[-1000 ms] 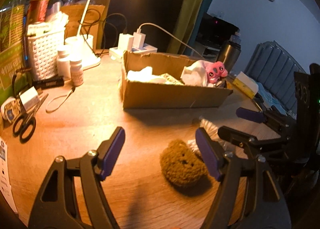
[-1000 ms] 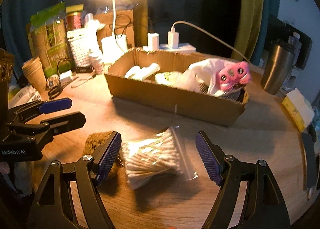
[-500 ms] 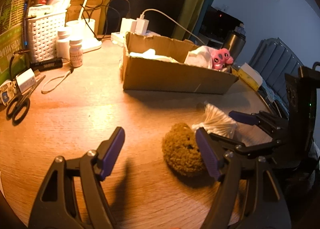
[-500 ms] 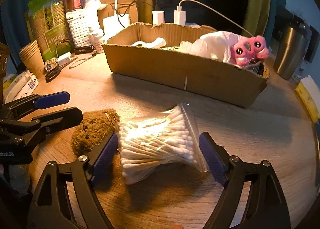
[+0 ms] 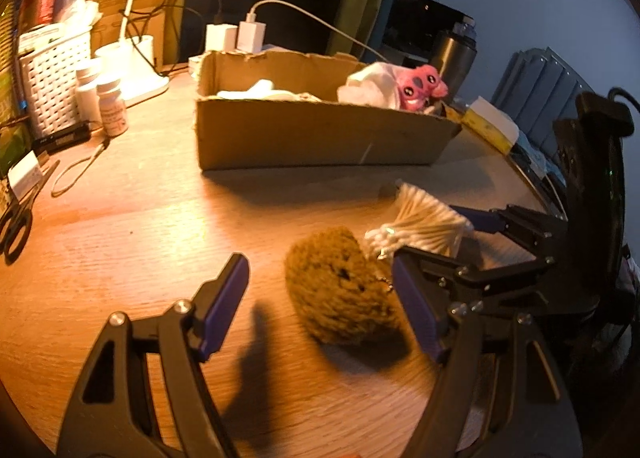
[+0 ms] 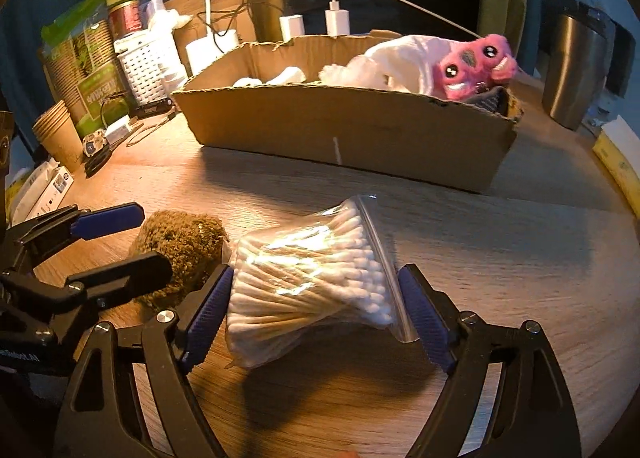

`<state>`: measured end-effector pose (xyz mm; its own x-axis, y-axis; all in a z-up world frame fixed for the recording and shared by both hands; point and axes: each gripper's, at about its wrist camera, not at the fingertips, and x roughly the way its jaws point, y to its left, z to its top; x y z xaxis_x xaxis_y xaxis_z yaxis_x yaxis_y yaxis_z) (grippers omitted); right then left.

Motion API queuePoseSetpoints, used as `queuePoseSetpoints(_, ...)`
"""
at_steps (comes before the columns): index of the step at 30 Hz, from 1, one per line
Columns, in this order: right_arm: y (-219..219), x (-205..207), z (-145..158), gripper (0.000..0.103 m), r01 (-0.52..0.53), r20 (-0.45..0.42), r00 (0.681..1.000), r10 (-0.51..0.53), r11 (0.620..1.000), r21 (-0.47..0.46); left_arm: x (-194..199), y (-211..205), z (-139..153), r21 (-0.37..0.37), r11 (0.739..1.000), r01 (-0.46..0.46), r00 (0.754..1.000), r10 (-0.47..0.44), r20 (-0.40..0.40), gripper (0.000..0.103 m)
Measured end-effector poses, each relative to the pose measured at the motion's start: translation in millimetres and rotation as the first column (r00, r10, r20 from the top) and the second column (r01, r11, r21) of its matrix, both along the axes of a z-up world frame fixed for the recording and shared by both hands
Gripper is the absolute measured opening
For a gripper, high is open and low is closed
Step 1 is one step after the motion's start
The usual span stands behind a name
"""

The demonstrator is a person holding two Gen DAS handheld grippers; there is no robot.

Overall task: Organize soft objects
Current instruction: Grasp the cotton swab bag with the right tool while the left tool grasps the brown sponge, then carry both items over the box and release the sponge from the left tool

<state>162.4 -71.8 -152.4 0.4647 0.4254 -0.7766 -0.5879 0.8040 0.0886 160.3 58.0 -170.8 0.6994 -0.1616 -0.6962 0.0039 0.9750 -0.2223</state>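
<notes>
One cardboard box (image 6: 348,129), one pink plush (image 6: 476,71), one brown plush (image 5: 340,292), one swab bag (image 6: 308,278), perhaps two pill bottles (image 5: 112,107).

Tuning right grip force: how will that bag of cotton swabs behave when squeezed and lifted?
The bag of cotton swabs probably weighs little. Its glossy clear film looks slippery, so the right gripper may slide on it. The bundle already pinches at the middle and fans out, so it likely deforms and sags rather than staying stiff.

Left gripper (image 5: 320,306) wide open over table (image 5: 140,238). Fuzzy brown toy (image 5: 340,290) sits between fingers, near right one. Bag of cotton swabs (image 5: 424,227) just ahead, inside right gripper (image 5: 440,234).
</notes>
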Motion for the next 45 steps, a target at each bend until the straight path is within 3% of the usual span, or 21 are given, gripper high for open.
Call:
queuePoseSetpoints(10, -15.8, -2.3, 2.2, 0.077, 0.002, -0.004, 1.0, -0.001, 1.0, 0.024, 16.8, -23.0, -10.4, 0.069, 0.997, 0.028, 0.997, -0.023, -0.071, 0.075)
queuePoseSetpoints(14, -21.9, -2.5, 3.4, 0.076, 0.007, -0.003, 1.0, -0.007, 1.0, 0.027, 18.9, -27.6, -11.4, 0.089, 0.995, 0.041, 0.997, -0.036, -0.063, 0.074)
queuePoseSetpoints(17, -25.4, -2.9, 4.6, 0.076, 0.007, -0.002, 1.0, -0.007, 0.999, 0.031, 21.3, -31.1, -11.8, 0.104, 0.993, 0.053, 0.997, -0.047, -0.059, 0.051)
queuePoseSetpoints(21, -28.7, -4.3, 6.6, 0.076, 0.008, 0.004, 1.0, -0.008, 0.999, 0.031, 25.0, -33.9, -14.5, 0.118, 0.991, 0.063, 0.996, -0.055, -0.074, 0.043)
queuePoseSetpoints(28, -34.9, -7.5, 14.6, 0.076, 0.019, 0.021, 1.0, -0.02, 0.999, 0.039, 24.9, -32.8, -12.9, 0.105, 0.992, 0.073, 0.996, -0.066, -0.067, 0.041)
queuePoseSetpoints(45, -36.0, -2.4, 57.2, 0.076, 0.027, 0.108, 0.994, -0.033, 0.998, 0.054, 20.1, -23.2, 31.3, 0.09, 0.994, 0.063, 0.997, -0.067, 0.048, 0.04)
